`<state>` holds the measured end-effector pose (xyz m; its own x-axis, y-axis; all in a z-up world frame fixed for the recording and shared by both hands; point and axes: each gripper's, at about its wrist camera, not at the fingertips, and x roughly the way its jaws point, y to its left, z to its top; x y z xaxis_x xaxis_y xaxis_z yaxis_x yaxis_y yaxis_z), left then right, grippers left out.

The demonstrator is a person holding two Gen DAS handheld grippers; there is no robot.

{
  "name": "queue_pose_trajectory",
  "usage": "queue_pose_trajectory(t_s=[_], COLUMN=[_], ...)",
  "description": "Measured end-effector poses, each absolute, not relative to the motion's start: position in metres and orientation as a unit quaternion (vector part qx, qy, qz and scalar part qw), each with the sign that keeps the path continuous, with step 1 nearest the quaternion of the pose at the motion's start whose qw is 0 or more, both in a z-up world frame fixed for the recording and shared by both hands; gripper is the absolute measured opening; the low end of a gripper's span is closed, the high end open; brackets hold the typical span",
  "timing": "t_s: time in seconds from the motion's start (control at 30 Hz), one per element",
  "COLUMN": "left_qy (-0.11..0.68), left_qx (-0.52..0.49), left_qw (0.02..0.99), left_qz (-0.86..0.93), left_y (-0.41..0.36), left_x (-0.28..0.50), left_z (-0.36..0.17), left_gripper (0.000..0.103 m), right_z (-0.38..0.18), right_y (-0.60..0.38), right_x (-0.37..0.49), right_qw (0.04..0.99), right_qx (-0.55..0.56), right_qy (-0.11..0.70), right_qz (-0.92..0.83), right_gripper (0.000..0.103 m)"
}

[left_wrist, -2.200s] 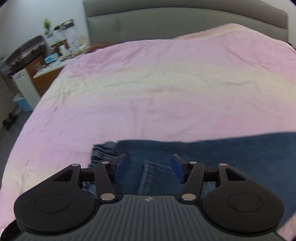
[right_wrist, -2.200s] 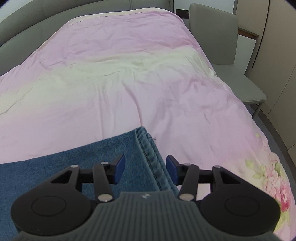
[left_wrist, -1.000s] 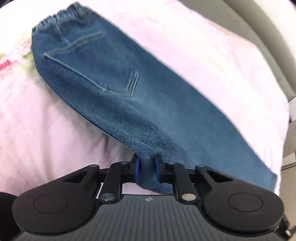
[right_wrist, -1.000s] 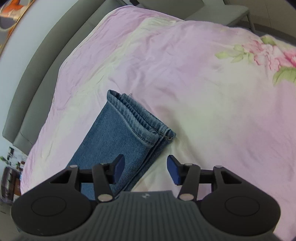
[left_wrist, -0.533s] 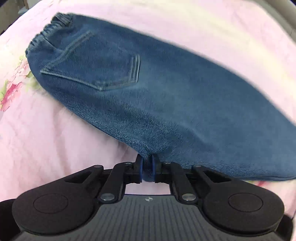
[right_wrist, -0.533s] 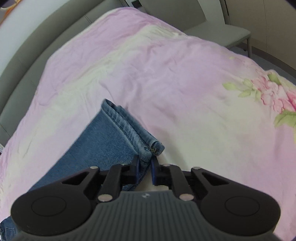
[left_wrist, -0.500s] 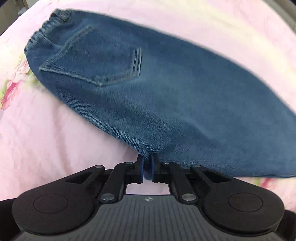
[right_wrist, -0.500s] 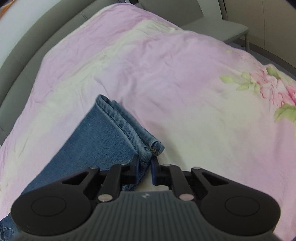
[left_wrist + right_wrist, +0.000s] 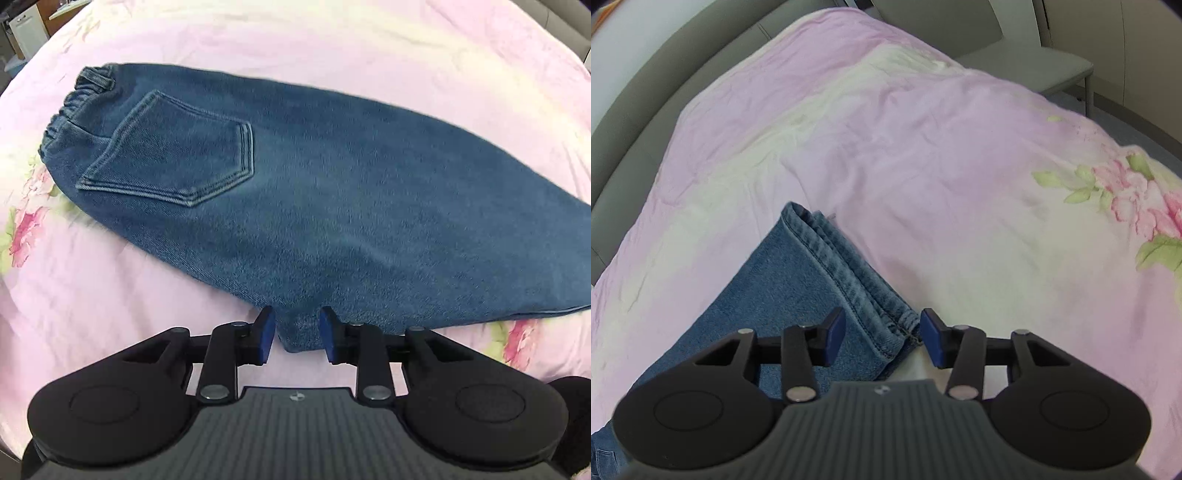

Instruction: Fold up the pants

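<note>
A pink bedspread (image 9: 332,44) printed with flowers is covering the whole bed beneath me, and in the right wrist view it is running back toward a grey headboard (image 9: 646,110) and a grey chair (image 9: 1027,59) beside the bed. The pants (image 9: 332,177), blue denim and folded leg over leg, are lying flat across the bedspread, their elastic waistband (image 9: 77,99) pointing away to the left and one back pocket (image 9: 177,151) facing up. The stacked leg hems (image 9: 849,273) are lying at the other end, seen in the right wrist view. I am holding my left gripper (image 9: 297,334) low at the near edge of the pants with its jaws parted, a fold of denim sitting between the blue pads but not pinched. I am holding my right gripper (image 9: 882,334) over the near corner of the hems, its jaws spread wider and gripping nothing.
</note>
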<state>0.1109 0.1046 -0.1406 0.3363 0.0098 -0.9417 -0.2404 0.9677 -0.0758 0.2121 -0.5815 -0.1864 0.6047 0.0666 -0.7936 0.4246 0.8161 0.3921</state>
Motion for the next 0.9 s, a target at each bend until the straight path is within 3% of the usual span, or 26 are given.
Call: queue_pose_trajectory(t_s=[0.07, 0.13, 0.33, 0.53, 0.67, 0.7, 0.73, 0.8, 0.9], left_qy=[0.564, 0.561, 0.539, 0.531, 0.539, 0.539, 0.538, 0.532, 0.525], left_qx=[-0.104, -0.108, -0.122, -0.117, -0.094, -0.089, -0.083, -0.078, -0.065], left_qw=[0.815, 0.817, 0.829, 0.836, 0.835, 0.836, 0.838, 0.843, 0.849], left_qz=[0.081, 0.083, 0.090, 0.073, 0.057, 0.051, 0.044, 0.027, -0.021], left_y=[0.106, 0.109, 0.109, 0.105, 0.098, 0.095, 0.090, 0.080, 0.052], left_x=[0.110, 0.110, 0.109, 0.108, 0.115, 0.117, 0.121, 0.129, 0.146], left_z=[-0.138, -0.136, -0.120, -0.121, -0.129, -0.129, -0.130, -0.132, -0.134], left_gripper=[0.037, 0.037, 0.037, 0.037, 0.040, 0.041, 0.042, 0.043, 0.043], right_z=[-0.194, -0.190, -0.133, -0.182, -0.195, -0.191, -0.186, -0.180, -0.184], right_y=[-0.580, -0.577, -0.567, -0.578, -0.590, -0.595, -0.600, -0.607, -0.618], right_x=[0.215, 0.213, 0.209, 0.220, 0.211, 0.206, 0.201, 0.189, 0.174], right_qw=[0.837, 0.840, 0.892, 0.865, 0.861, 0.863, 0.865, 0.866, 0.850], right_qx=[0.302, 0.293, 0.242, 0.209, 0.242, 0.254, 0.261, 0.277, 0.342], right_qy=[0.443, 0.441, 0.372, 0.432, 0.426, 0.416, 0.408, 0.397, 0.389], right_qz=[-0.109, -0.118, -0.091, -0.147, -0.136, -0.134, -0.134, -0.127, -0.099], right_gripper=[0.030, 0.012, 0.004, 0.004, 0.010, 0.018, 0.034, 0.050, 0.049])
